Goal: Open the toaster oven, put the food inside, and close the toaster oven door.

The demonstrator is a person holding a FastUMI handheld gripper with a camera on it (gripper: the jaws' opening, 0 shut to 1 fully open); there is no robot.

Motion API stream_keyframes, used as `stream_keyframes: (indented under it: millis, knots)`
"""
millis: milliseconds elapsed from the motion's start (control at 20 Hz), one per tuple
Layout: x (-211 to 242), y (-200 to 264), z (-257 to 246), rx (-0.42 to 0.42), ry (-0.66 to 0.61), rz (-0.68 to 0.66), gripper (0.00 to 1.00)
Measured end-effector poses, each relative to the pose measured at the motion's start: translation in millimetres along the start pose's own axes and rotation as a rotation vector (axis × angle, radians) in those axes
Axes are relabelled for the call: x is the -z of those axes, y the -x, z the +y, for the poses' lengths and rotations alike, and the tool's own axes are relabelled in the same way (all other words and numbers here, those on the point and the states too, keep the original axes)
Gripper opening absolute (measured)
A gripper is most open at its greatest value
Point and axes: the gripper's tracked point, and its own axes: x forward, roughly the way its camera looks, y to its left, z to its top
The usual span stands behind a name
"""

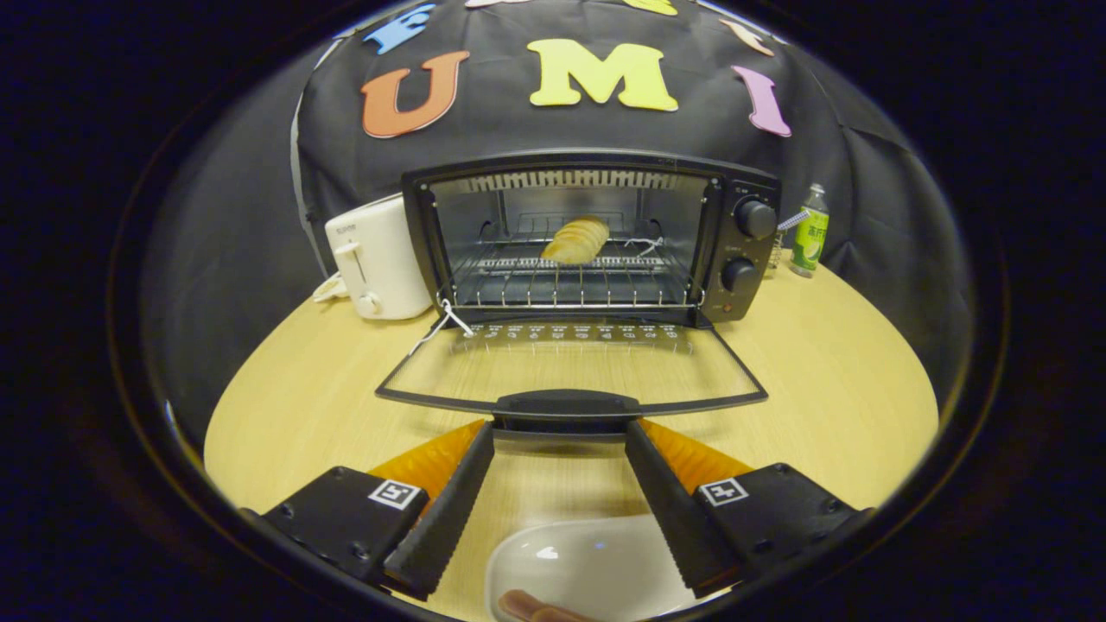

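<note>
With bread (576, 239) already on the rack, gripper (560, 432) jaws spread just before the rigid door handle (566, 405): lift there, glass fragile.

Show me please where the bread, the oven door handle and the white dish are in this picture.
bread (576, 239): gripper view, middle of the loaf on the oven rack.
door handle (566, 404): gripper view, centre of the black bar, just ahead of the open tongs (559, 436).
white dish (587, 566): gripper view, bare inside, between the tongs.

Lowered oven door (570, 367) blocks the spread claw (560, 432); bare table (829, 371) flanks it.
</note>
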Motion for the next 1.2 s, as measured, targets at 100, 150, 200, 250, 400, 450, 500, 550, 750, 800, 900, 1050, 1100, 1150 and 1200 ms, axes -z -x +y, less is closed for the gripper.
stream_keyframes:
  millis: [100, 150, 200, 250, 400, 450, 500, 550, 750, 800, 900, 1050, 1100, 1150, 1200]
  knots:
    - [-8.6, 5.3, 0.1, -0.005, -0.029, -0.017, 1.0]
    - [-15.4, 7.7, 0.8, -0.01, -0.05, -0.039, 1.0]
    - [-22.2, 10.0, 2.3, -0.015, -0.063, -0.062, 1.0]
    - [-28.2, 11.0, 1.9, -0.016, -0.064, -0.084, 1.0]
    - [-40.6, 14.8, 2.9, 0.005, -0.021, -0.135, 1.0]
    - [-46.9, 16.6, 3.0, 0.012, -0.01, -0.158, 1.0]
    - [-53.7, 18.5, 3.8, 0.017, 0.0, -0.186, 1.0]
    - [-60.9, 19.1, 4.1, 0.022, 0.012, -0.214, 1.0]
    - [-97.6, 19.9, 6.6, 0.047, 0.091, -0.327, 1.0]
    - [-106.7, 17.9, 5.9, 0.052, 0.104, -0.341, 1.0]
    - [-116.5, 19.2, 2.1, 0.052, 0.068, -0.348, 1.0]
    - [-122.7, 21.9, -0.5, 0.042, 0.026, -0.346, 1.0]
    - [-122.9, 24.3, -1.5, 0.047, 0.029, -0.35, 1.0]
    - [-122.8, 27.0, -2.9, 0.049, 0.031, -0.35, 1.0]
    - [-122.4, 29.4, -3.5, 0.045, 0.029, -0.346, 1.0]
